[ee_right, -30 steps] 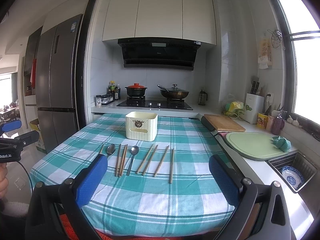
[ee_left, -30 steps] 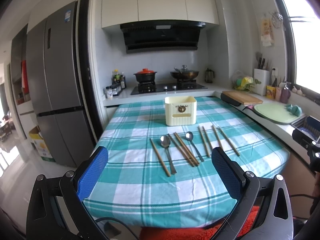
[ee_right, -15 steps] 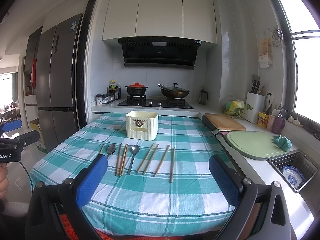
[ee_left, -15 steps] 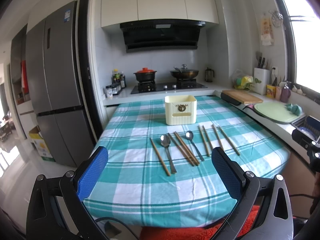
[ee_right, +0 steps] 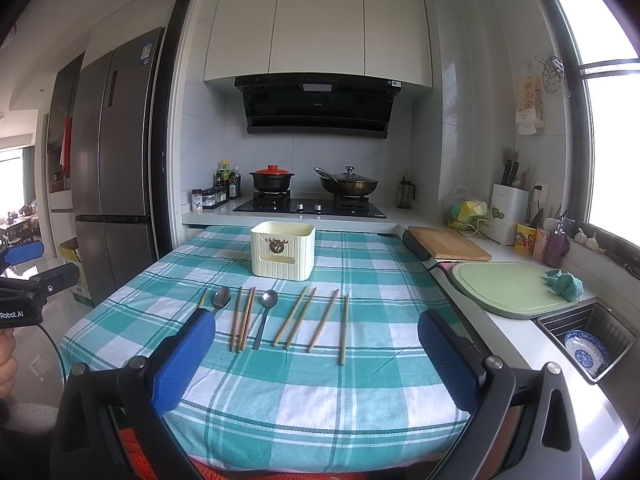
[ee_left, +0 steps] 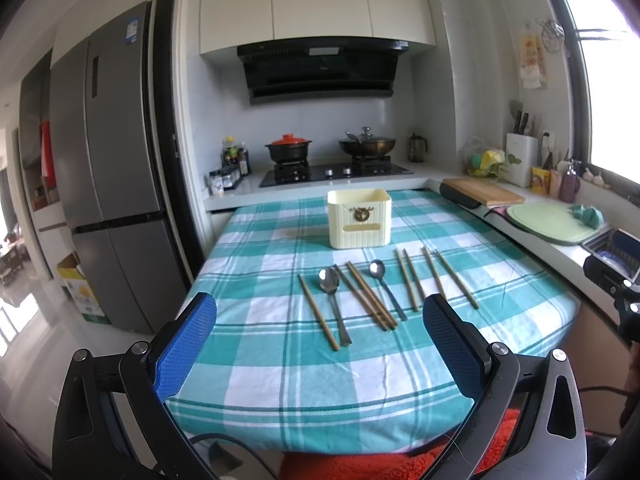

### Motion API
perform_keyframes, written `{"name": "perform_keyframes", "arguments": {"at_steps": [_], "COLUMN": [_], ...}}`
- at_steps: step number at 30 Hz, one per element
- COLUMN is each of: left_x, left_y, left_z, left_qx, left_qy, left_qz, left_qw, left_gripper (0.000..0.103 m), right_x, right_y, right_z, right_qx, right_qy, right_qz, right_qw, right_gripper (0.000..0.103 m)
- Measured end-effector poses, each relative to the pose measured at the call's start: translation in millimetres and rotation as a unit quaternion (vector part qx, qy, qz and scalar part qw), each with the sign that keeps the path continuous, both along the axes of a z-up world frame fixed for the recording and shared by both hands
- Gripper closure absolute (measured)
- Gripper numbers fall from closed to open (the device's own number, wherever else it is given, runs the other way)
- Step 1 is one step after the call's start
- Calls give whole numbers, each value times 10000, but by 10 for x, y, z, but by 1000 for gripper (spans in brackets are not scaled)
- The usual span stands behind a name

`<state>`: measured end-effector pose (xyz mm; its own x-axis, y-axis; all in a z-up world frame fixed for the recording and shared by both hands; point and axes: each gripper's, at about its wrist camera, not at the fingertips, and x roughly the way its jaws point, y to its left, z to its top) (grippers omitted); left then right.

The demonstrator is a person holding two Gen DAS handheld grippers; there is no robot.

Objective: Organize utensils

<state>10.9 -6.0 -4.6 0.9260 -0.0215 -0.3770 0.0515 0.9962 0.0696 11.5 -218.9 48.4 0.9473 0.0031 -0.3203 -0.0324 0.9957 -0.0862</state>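
A cream utensil holder (ee_left: 359,219) stands on the teal checked tablecloth (ee_left: 280,368); it also shows in the right wrist view (ee_right: 283,250). In front of it lie two metal spoons (ee_left: 332,292) (ee_left: 383,280) and several wooden chopsticks (ee_left: 370,294) in a row; they show in the right wrist view as spoons (ee_right: 266,308) and chopsticks (ee_right: 298,318). My left gripper (ee_left: 320,354) is open and empty above the table's near edge. My right gripper (ee_right: 316,360) is open and empty, likewise short of the row.
A stove with a red-lidded pot (ee_left: 288,150) and a wok (ee_left: 367,145) is behind the table. On the right counter are a wooden board (ee_right: 448,243), a green board (ee_right: 508,288) and a sink (ee_right: 588,338). A fridge (ee_left: 104,184) stands left.
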Motion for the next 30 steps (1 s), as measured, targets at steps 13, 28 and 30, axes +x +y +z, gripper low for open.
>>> {"name": "perform_keyframes", "arguments": {"at_steps": [13,28,30], "left_x": [21,42,43], "left_y": [-24,-21,-22], "left_z": [-9,-6,-8], "left_qx": [12,16,16], "left_qy": [65,102,114], "left_qz": [-46,-53,-58], "left_qw": [10000,9999,9999], "left_gripper": [0,0,0], "right_x": [-2,6,6], "right_y": [-14,-20,-22], "right_z": [-19,-18,-19], "right_qx": [35,39,40], "right_qy": [36,52,59], "right_qz": [-14,-14,-10], "right_qw": [10000,10000,10000], "right_gripper": [0,0,0]}}
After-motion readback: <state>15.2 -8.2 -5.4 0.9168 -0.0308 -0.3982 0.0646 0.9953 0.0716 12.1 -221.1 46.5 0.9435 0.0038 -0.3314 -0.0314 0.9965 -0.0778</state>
